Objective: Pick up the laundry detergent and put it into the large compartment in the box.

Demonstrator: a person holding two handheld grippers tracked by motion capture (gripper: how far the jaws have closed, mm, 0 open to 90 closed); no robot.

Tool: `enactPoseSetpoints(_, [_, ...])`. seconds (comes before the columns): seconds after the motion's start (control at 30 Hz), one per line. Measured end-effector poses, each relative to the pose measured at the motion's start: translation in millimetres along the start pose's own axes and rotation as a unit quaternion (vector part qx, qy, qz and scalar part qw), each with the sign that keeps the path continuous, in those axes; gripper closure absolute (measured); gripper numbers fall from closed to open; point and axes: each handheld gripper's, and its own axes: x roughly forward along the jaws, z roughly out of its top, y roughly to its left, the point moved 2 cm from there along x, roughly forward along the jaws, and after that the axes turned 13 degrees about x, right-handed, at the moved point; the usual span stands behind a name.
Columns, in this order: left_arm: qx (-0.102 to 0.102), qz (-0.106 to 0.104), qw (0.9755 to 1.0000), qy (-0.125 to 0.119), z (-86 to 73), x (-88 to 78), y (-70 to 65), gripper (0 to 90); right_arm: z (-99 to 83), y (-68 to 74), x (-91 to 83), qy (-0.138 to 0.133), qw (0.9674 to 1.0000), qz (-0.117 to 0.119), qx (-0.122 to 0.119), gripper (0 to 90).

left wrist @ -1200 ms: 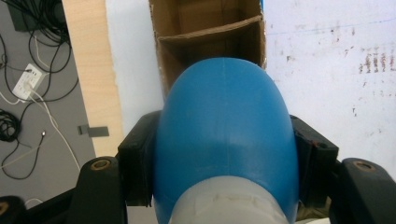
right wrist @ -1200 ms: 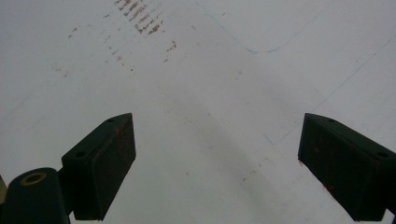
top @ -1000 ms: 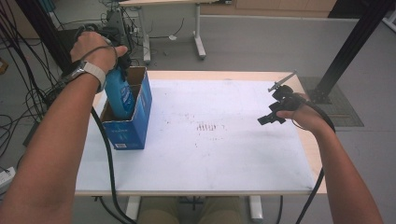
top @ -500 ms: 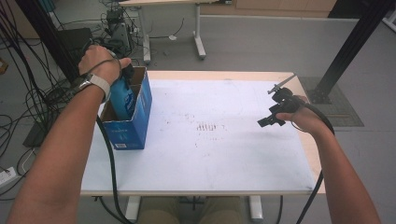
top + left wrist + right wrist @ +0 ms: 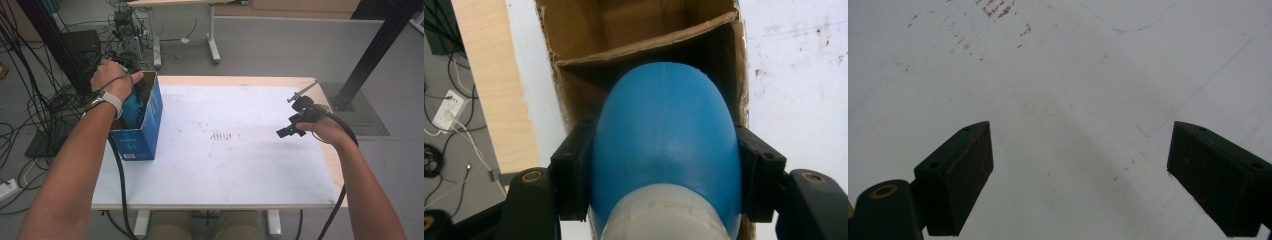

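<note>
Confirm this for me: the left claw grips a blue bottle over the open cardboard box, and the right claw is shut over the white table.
One detail is wrong: the right claw is open, its jaws wide apart over the white table, as the right gripper view shows. The left claw does grip the blue bottle over the box.

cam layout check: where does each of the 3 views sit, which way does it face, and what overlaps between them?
High view: above the person's side, facing forward and down on the table; both forearms show, left hand, right claw.
Left gripper view: on the left claw, looking into the cardboard box; its jaws clamp a blue object.
Right gripper view: on the right claw, looking down at the bare tabletop; jaws apart.
Shared: box, blue object and table.
</note>
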Motion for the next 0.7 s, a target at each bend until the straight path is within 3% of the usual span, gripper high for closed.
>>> enactPoseSetpoints(0.17, [0.004, 0.002, 1.0000, -0.006, -0.9, 4.5, -1.8, 37.5, -2.0, -1.3, 0.5, 0.002, 1.0000, -0.001, 0.003, 11.2])
enactPoseSetpoints(0.7, [0.012, 0.006, 0.9999, 0.008, 1.2, 31.6, -6.4, 37.7, -2.2, -1.0, 2.7, 0.004, 1.0000, 0.000, 0.004, 11.2])
